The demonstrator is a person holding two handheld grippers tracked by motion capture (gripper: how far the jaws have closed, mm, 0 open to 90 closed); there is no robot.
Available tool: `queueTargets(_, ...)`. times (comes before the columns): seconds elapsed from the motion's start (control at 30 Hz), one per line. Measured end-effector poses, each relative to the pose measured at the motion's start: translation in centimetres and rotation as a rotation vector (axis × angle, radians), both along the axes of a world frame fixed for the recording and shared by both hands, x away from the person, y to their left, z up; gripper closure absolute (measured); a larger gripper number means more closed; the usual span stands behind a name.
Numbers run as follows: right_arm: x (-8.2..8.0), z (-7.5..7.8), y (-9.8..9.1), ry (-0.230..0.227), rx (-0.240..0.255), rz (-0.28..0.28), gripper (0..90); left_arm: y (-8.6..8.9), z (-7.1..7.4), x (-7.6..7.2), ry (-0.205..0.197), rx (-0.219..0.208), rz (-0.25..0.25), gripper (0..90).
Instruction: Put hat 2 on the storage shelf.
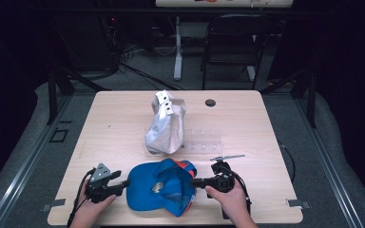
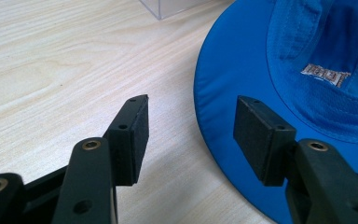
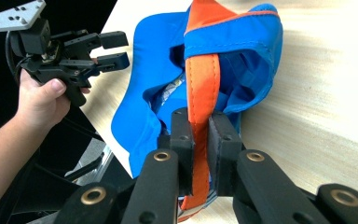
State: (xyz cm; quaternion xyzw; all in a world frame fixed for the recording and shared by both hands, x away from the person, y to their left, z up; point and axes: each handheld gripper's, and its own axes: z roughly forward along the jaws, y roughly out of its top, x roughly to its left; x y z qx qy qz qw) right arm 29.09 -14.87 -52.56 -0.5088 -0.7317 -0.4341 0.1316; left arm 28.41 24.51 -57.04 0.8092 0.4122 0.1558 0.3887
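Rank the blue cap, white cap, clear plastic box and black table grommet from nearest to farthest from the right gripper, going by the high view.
From the right gripper:
1. Blue cap, clamped in its jaws, near edge.
2. Clear plastic box, mid-table.
3. White cap, centre, leaning against the box.
4. Black grommet, far edge.

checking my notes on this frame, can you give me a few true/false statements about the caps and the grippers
1. The right gripper is shut on the orange strap of the blue cap. True.
2. The left gripper grips the brim. False: it is open, with the brim's edge between its jaws.
3. A white cap lies beyond the blue one. True.
4. The blue cap sits on a clear box. False: it lies on the table; the clear box is beside the white cap.
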Motion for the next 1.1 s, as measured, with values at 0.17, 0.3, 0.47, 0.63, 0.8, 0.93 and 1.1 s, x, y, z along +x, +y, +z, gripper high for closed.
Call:
queueTargets(0.17, 0.2, 1.0, -0.1, 0.002, -0.035, -0.01, 82.9, 0.1, 0.0, 0.0, -0.002, -0.003, 0.001, 45.7)
queueTargets(0.3, 0.4, 1.5, -0.1, -0.011, -0.037, -0.017, 83.2, 0.2, 0.1, 0.0, 0.002, -0.005, 0.005, 45.7)
queueTargets(0.47, 0.5, 2.3, -0.1, -0.009, -0.04, 0.006, 83.7, 0.3, 0.1, 0.1, 0.001, -0.006, 0.006, 45.6)
queueTargets(0.63, 0.6, 2.8, 0.1, 0.01, -0.038, 0.031, 84.4, 0.3, 0.1, 0.0, 0.0, -0.007, 0.007, 45.6)
queueTargets(0.8, 1.0, 3.3, -0.1, 0.063, 0.019, 0.044, 85.1, 0.3, 0.1, 0.0, -0.003, -0.008, 0.017, 45.7)
queueTargets(0.93, 1.3, 3.9, -0.2, 0.105, 0.068, 0.052, 85.5, 0.4, 0.1, 0.0, -0.005, -0.014, 0.013, 45.7)
queueTargets(1.1, 1.7, 4.5, -0.4, 0.153, 0.138, 0.054, 85.9, 0.4, 0.2, 0.0, -0.002, -0.007, 0.014, 45.7)
